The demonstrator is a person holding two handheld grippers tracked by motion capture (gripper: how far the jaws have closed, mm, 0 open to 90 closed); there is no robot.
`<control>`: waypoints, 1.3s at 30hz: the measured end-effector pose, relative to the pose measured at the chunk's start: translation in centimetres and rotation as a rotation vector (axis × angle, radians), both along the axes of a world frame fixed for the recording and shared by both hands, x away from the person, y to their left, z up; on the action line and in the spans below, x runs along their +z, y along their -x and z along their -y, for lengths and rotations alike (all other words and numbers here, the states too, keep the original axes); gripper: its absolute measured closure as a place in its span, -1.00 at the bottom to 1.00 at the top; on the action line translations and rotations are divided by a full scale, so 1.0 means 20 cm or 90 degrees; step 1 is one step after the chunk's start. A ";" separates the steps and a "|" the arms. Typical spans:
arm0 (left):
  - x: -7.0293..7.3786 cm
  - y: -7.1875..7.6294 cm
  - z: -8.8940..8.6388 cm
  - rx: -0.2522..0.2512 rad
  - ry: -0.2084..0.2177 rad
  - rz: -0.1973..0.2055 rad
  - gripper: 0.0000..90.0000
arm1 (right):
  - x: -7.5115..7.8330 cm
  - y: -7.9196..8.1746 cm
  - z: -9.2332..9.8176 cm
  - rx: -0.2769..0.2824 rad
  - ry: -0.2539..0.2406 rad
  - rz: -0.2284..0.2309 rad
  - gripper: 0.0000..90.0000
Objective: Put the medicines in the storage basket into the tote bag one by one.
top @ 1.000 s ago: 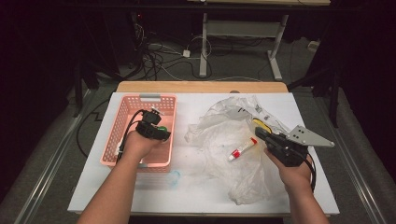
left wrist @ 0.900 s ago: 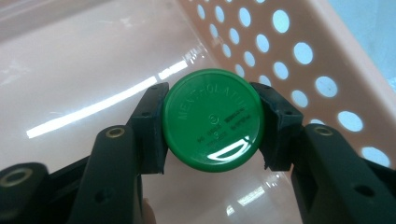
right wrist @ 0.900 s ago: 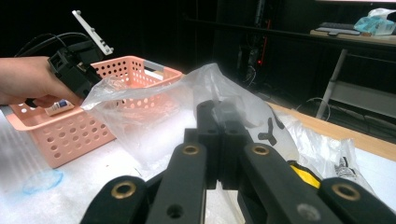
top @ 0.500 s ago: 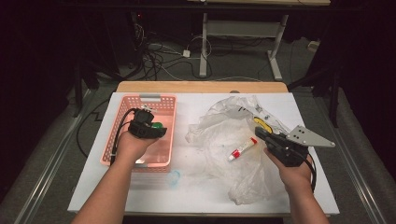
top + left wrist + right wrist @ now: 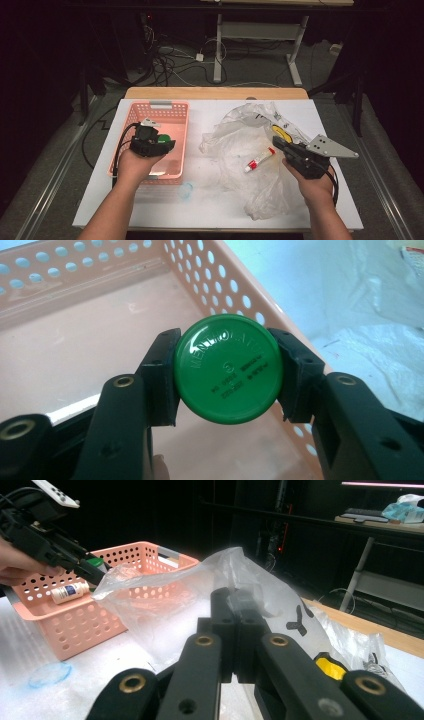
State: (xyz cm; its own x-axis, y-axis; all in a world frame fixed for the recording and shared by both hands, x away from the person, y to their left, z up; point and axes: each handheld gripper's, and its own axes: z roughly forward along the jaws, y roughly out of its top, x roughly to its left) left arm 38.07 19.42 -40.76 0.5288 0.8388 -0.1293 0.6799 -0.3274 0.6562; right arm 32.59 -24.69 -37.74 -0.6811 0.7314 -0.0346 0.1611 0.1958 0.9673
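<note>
Two grippers: left gripper (image 5: 227,375) clamps a green lid (image 5: 229,368) over the pink basket (image 5: 75,350) at frame left; right gripper (image 5: 235,625) pinches the plastic bag (image 5: 200,595), lower right.

Room is dark, near-black walls; the light falls on the work table (image 5: 150,215) alone. The table has a white padded top, and a bare wooden strip (image 5: 215,93) runs along its far edge. Grey floor (image 5: 55,165) on both sides, with pale rails (image 5: 45,192) running along it left and right of the table. Past the far edge, a tangle of black and white cables (image 5: 170,60) lies on the floor. Behind that stands a desk frame with white legs (image 5: 218,47) and a crossbar. In the right gripper view, a second desk with a wooden top (image 5: 385,526) stands at the back right, a thin pink light strip (image 5: 382,484) above it.
</note>
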 end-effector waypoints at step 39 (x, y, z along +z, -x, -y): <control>-0.05 0.31 0.00 -0.017 0.043 0.106 0.11 | 0.01 0.01 -0.02 0.005 0.000 0.001 1.00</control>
State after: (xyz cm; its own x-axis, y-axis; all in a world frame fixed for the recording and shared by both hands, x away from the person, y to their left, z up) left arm 31.85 19.49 -41.67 0.5699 0.8164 -0.0935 0.5520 -0.2961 0.7795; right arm 32.35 -24.38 -37.60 -0.6870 0.7258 -0.0361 0.1575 0.1972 0.9676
